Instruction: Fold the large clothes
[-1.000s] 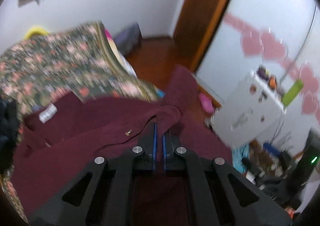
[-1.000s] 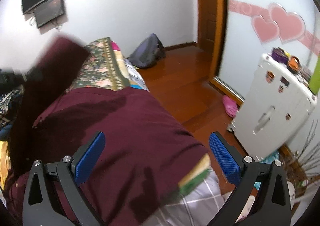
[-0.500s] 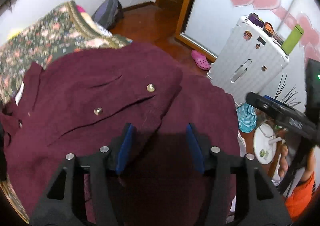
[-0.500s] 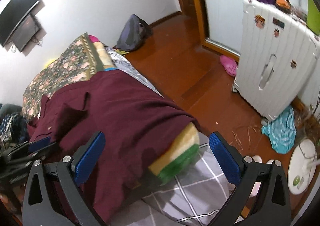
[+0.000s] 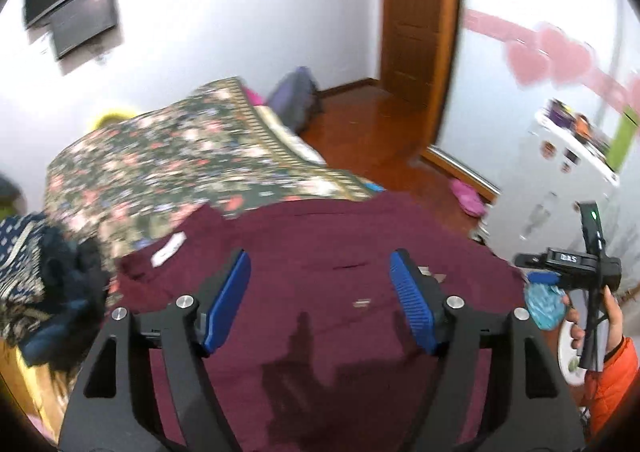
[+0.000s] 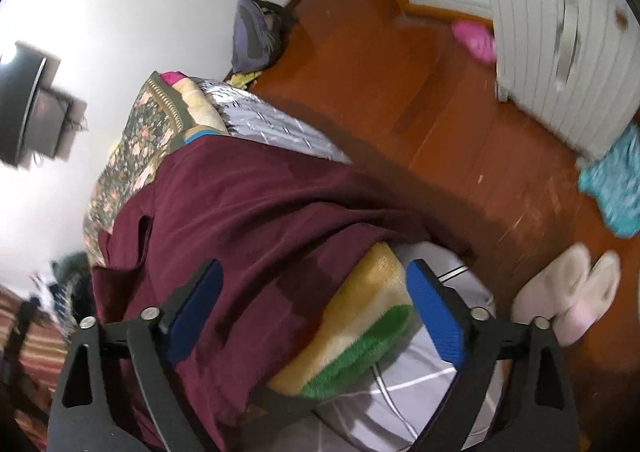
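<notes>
Black device (image 5: 568,261) held by the right hand: small white lettering, apparently "DAS", blurred.
White tag (image 5: 169,249) on the maroon garment (image 5: 320,252): print unreadable.

Dark clothes pile (image 5: 52,292) beside maroon garment (image 5: 340,292)

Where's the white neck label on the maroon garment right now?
In the left wrist view the white label sits at the maroon garment's collar, just left of the left gripper's open fingers, next to the floral blanket.
</notes>
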### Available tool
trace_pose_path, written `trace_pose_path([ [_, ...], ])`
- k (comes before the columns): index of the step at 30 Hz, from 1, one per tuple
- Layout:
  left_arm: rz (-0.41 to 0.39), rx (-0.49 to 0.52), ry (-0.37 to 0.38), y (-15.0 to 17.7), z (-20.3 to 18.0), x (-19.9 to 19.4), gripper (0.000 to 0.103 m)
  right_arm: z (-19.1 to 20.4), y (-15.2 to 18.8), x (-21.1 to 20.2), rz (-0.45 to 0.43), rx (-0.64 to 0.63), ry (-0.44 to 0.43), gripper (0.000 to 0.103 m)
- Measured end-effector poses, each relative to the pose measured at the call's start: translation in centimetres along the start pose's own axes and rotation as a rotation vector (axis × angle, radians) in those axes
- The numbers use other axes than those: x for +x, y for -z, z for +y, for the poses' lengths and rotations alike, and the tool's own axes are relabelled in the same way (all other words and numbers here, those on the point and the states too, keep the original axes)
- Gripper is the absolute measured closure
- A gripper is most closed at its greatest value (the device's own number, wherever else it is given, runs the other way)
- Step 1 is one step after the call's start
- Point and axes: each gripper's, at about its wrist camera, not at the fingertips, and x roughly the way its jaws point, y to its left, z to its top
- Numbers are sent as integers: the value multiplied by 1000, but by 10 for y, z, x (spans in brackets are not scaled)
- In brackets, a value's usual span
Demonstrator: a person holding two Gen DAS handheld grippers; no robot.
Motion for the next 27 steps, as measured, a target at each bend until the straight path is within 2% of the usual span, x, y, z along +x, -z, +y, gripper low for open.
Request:
trace_pose_path([
  [2,8,-35,-43,3,23,0,32,-6,-2,10,40,34,-33,26],
  [6,31,-113,-131,19,72,-2,32,-10,-9,17,47,61,-42,27],
  [9,51,-176,-191,33,106,-6,32,-15,-17,28,69,93,-55,33],
  [12,71,-241,-225,49,133,-10,32,-21,-24,43,92,149,-69,40],
  [15,99,-306,-227,64,151,-9,32,-25,-34,49,79,180,-59,57],
  [16,109,-324,-226,69,154,-8,32,-22,-37,50,71,177,-45,71],
  [17,117,-337,-224,73,157,-7,32,-20,-39,50,65,174,-39,75],
  [20,141,-363,-216,83,162,-1,32,-7,-44,45,28,123,10,84],
  [23,149,-362,-203,89,159,1,32,20,-45,25,-45,5,69,91],
  [27,139,-327,-198,88,151,1,32,58,-49,-16,-134,-111,13,93],
])
